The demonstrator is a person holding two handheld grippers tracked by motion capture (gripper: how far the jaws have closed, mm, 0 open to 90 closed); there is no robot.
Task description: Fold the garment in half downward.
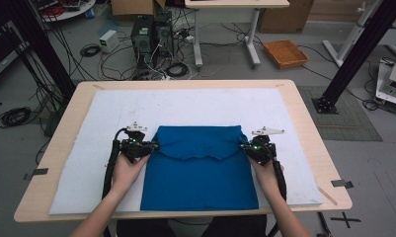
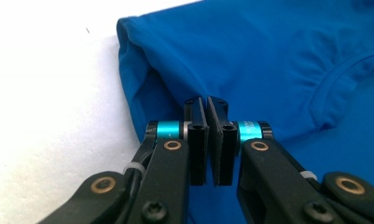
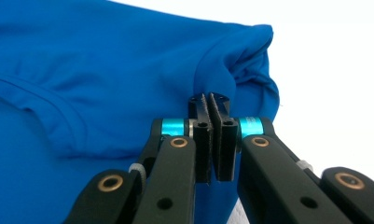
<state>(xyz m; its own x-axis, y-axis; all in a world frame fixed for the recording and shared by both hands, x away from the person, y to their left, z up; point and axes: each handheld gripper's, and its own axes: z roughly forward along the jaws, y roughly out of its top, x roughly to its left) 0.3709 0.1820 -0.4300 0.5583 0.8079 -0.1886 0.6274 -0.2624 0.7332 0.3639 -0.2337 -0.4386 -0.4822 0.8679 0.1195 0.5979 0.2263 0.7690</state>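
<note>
2 grippers pinch a folded blue T-shirt (image 1: 200, 168) lying on a white mat (image 1: 111, 113) over the wooden table (image 1: 62, 128). The left gripper (image 2: 207, 109) has its jaws pressed together on the shirt's left edge, the right gripper (image 3: 210, 105) likewise on its right edge.

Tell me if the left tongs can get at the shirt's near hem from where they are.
Probably yes: the left tongs are shut on the blue shirt's left edge; once released, bare white mat leaves the way free.
</note>
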